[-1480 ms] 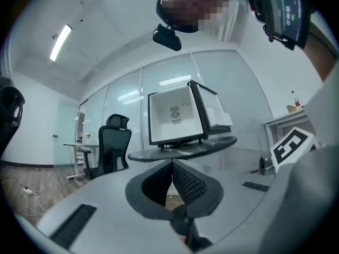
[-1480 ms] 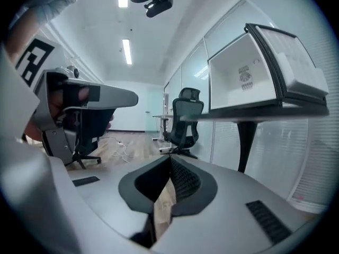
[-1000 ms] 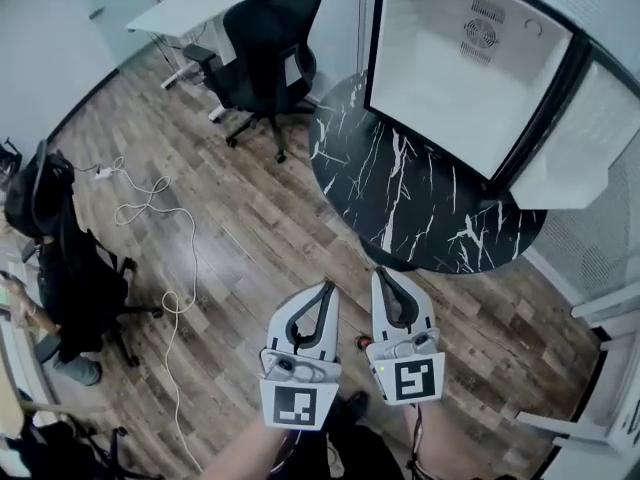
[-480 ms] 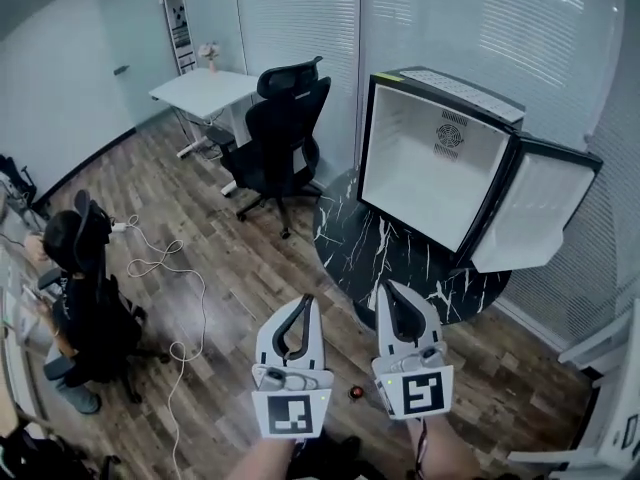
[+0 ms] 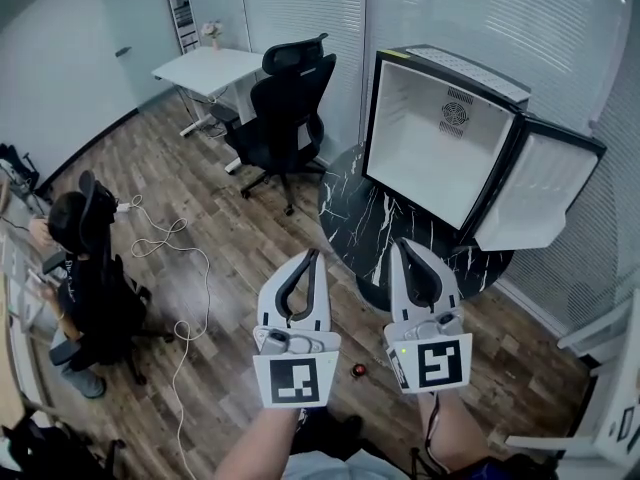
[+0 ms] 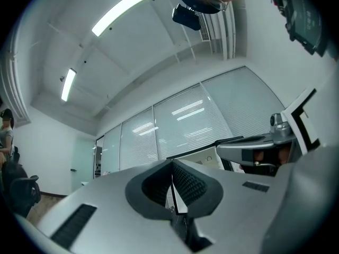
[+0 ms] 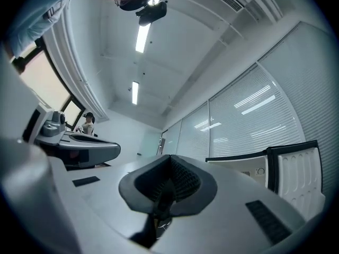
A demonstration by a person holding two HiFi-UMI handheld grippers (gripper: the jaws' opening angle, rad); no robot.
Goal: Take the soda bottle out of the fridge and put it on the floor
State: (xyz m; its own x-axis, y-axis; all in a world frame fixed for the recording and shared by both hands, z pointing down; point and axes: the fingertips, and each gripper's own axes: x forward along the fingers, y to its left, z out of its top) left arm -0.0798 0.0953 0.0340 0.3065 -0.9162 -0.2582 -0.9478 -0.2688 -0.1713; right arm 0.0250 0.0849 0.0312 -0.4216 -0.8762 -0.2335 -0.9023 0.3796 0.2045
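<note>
The small fridge (image 5: 440,138) stands on a round black marble table (image 5: 380,233) with its door (image 5: 540,193) swung open to the right. Its white inside shows no bottle. On the wooden floor between my grippers sits a small dark object with a red top (image 5: 358,370), too small to identify. My left gripper (image 5: 312,255) and right gripper (image 5: 405,243) are held side by side in front of me, both shut and empty. The left gripper view has shut jaws (image 6: 171,163) aimed at the fridge (image 6: 204,153). The right gripper view has shut jaws (image 7: 170,157) beside the fridge (image 7: 249,168).
A black office chair (image 5: 285,98) and a white desk (image 5: 205,68) stand at the back. A person sits in a chair (image 5: 85,268) at the left. A white cable (image 5: 180,268) trails over the floor. White furniture legs (image 5: 600,338) are at the right.
The head view has tilted up, taking in more of the room and the fridge top. Both grippers stay shut and side by side, now slightly higher in the picture.
</note>
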